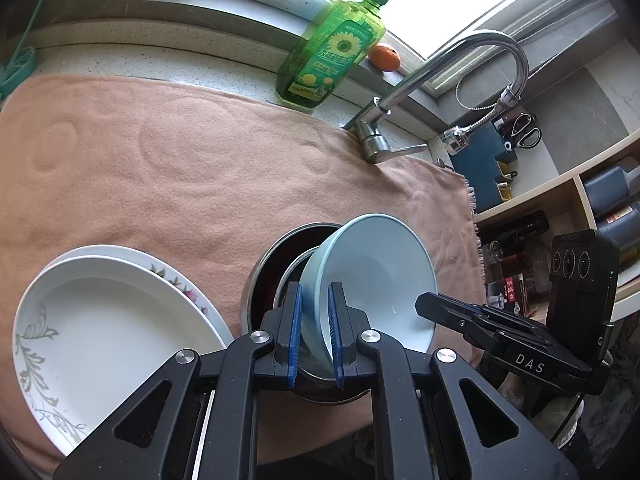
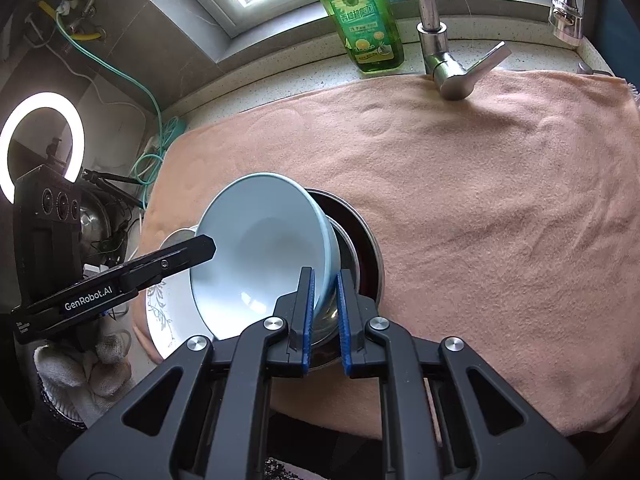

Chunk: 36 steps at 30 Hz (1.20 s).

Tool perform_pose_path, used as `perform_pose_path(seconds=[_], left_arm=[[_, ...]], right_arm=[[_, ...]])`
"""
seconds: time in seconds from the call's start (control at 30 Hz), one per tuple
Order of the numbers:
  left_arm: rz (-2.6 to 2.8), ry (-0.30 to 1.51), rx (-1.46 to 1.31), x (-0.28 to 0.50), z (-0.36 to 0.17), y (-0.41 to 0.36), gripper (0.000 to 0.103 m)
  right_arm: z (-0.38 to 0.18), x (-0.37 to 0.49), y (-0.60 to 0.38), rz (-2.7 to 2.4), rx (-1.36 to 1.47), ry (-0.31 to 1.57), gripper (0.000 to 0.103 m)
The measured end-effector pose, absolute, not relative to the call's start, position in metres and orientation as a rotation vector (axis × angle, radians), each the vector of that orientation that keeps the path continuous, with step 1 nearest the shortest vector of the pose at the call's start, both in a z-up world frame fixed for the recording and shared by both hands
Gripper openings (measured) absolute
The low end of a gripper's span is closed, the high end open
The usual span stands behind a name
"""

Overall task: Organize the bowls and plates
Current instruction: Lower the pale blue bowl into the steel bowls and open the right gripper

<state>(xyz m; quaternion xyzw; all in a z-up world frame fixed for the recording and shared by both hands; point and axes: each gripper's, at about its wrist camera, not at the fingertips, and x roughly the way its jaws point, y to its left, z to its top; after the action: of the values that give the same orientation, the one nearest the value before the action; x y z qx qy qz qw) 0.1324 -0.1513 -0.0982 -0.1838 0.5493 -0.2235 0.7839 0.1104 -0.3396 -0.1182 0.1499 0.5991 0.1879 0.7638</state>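
A light blue bowl (image 1: 376, 264) (image 2: 260, 240) hangs tilted over a steel bowl (image 1: 272, 260) (image 2: 364, 248) with a dark red inside, which stands on the peach towel (image 1: 180, 168). My left gripper (image 1: 316, 286) is shut on the blue bowl's near rim. My right gripper (image 2: 325, 274) is shut on the rim at the opposite side. Each shows in the other's view, the right gripper (image 1: 426, 302) at the bowl's right edge and the left gripper (image 2: 206, 246) at its left edge. Two stacked white floral plates (image 1: 112, 320) (image 2: 168, 316) lie left of the steel bowl.
A green dish soap bottle (image 1: 332, 40) (image 2: 362, 12), a chrome faucet (image 1: 384, 120) (image 2: 440, 52) and an orange (image 1: 385, 58) stand along the back by the window. Shelves with bottles (image 1: 600, 208) are at the right. A ring light (image 2: 42, 144) glows at the left.
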Motion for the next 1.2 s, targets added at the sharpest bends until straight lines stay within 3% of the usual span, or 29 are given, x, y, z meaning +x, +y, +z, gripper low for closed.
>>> perform_pose_path(seconds=[0.27, 1.2], left_arm=[[-0.464, 1.238, -0.403, 0.129, -0.119, -0.150, 0.011], [-0.476, 1.218, -0.362, 0.129, -0.115, -0.153, 0.012]], right_arm=[[-0.126, 0.108, -0.336, 0.409, 0.313, 1.319, 0.012], [-0.134, 0.104, -0.335, 0.424, 0.258, 1.305, 0.013]])
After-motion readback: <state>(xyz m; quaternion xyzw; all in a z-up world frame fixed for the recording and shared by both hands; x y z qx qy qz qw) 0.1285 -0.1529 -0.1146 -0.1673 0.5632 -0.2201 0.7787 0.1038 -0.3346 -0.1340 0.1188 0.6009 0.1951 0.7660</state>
